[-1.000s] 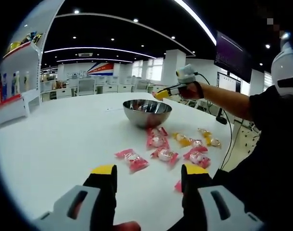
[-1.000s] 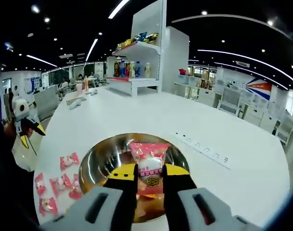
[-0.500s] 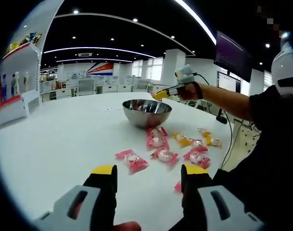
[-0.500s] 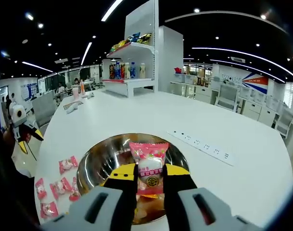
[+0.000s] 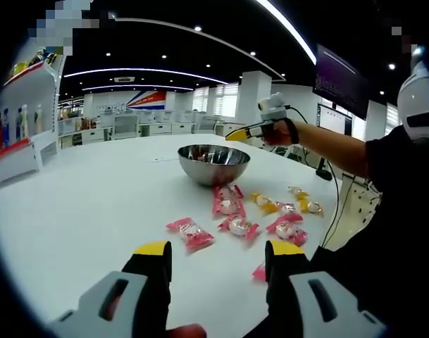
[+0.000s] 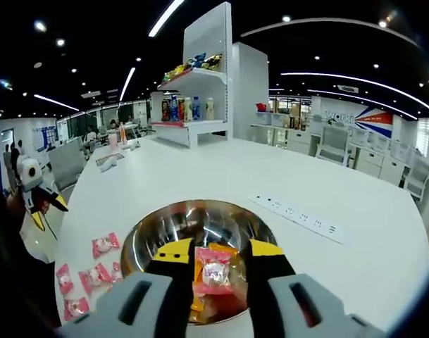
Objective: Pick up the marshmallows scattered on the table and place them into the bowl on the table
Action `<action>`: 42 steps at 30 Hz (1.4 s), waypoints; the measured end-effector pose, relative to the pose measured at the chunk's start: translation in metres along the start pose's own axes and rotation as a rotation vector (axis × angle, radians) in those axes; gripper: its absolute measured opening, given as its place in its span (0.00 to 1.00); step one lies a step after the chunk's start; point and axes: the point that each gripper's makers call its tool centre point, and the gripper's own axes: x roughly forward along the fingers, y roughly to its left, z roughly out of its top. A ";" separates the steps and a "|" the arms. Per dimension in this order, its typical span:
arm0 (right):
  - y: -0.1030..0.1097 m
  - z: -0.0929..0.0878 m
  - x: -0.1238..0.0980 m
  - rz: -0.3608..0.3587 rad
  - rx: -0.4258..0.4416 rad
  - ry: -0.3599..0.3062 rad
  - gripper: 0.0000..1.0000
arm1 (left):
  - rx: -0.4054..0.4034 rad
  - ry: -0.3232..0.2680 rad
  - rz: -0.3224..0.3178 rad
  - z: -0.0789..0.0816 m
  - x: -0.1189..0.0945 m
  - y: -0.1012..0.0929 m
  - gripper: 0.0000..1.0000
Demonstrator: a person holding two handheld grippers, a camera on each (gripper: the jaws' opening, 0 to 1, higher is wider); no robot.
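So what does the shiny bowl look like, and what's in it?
The bowl is round, silvery metal that mirrors the ceiling lights. It stands upright on the white table, with pink wrapped marshmallows lying beside it. Inside are pink and yellow wrapped sweets. The right gripper hovers open above it.

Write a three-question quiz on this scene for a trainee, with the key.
1. True or false: the left tongs are shut on a marshmallow packet.
2. The bowl is made of: A metal, B glass, C wood.
3. Which tongs hang over the bowl?
Key: 1 false, they are open and empty; 2 A; 3 the right tongs.
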 end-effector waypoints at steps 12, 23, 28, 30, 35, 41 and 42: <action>0.003 -0.004 -0.026 -0.007 0.023 -0.037 0.30 | 0.002 0.006 -0.022 -0.001 0.007 -0.006 0.54; 0.016 0.003 -0.066 -0.029 0.058 -0.153 0.30 | -0.001 0.011 -0.027 -0.002 0.012 -0.005 0.54; 0.020 0.008 -0.082 -0.044 0.060 -0.197 0.30 | 0.001 0.010 -0.035 0.001 0.015 -0.007 0.54; 0.021 0.009 -0.086 -0.052 0.055 -0.209 0.30 | 0.002 0.010 -0.037 0.001 0.016 -0.008 0.54; 0.023 0.003 -0.102 -0.079 0.061 -0.234 0.30 | 0.000 0.010 -0.037 0.002 0.017 -0.008 0.54; 0.031 -0.003 -0.123 -0.118 0.059 -0.270 0.29 | -0.003 0.013 -0.035 0.002 0.018 -0.008 0.54; 0.033 -0.003 -0.126 -0.119 0.061 -0.277 0.29 | -0.003 0.013 -0.035 0.002 0.018 -0.008 0.54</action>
